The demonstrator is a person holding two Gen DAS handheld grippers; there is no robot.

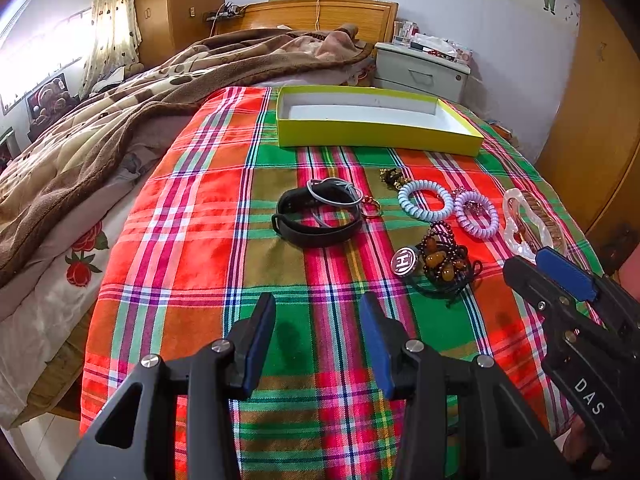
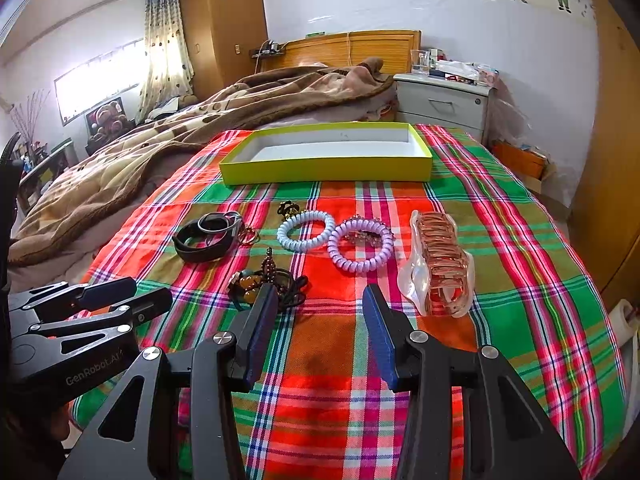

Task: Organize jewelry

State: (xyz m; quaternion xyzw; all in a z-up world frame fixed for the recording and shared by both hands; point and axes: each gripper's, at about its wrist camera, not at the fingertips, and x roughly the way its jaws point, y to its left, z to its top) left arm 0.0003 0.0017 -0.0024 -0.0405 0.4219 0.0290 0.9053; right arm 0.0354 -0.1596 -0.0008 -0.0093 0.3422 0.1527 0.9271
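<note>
Jewelry and hair accessories lie scattered on a woven plaid cloth (image 2: 332,360) of red, green and olive squares that covers the near end of a bed, while a shallow rectangular cardboard box (image 2: 326,170), lime-yellow outside and white inside, sits empty at the far edge of the cloth. In front of the box, from left to right, are a black band bracelet (image 2: 202,246) looped with a thin grey ring, a pale blue coiled hair tie (image 2: 306,230) and a lilac coiled hair tie (image 2: 362,246) touching side by side, and a glossy translucent hair claw (image 2: 438,266) with copper-pink teeth. A small dark and gold ornament (image 2: 289,209) lies just behind the blue coil. Nearer the camera sits a tangle of dark beads and amber-coloured stones (image 1: 440,260) beside a round metal disc (image 1: 405,261) marked with an H. The left tongs (image 1: 318,336), black with blue pads, hover open over bare cloth with nothing between them; the right tongs (image 2: 320,328) are likewise spread wide and empty, between the bead tangle and the hair claw. A rumpled brown fleece blanket (image 2: 160,148) covers the rest of the bed, before a wooden headboard (image 2: 352,50) and a grey nightstand (image 2: 444,104).
</note>
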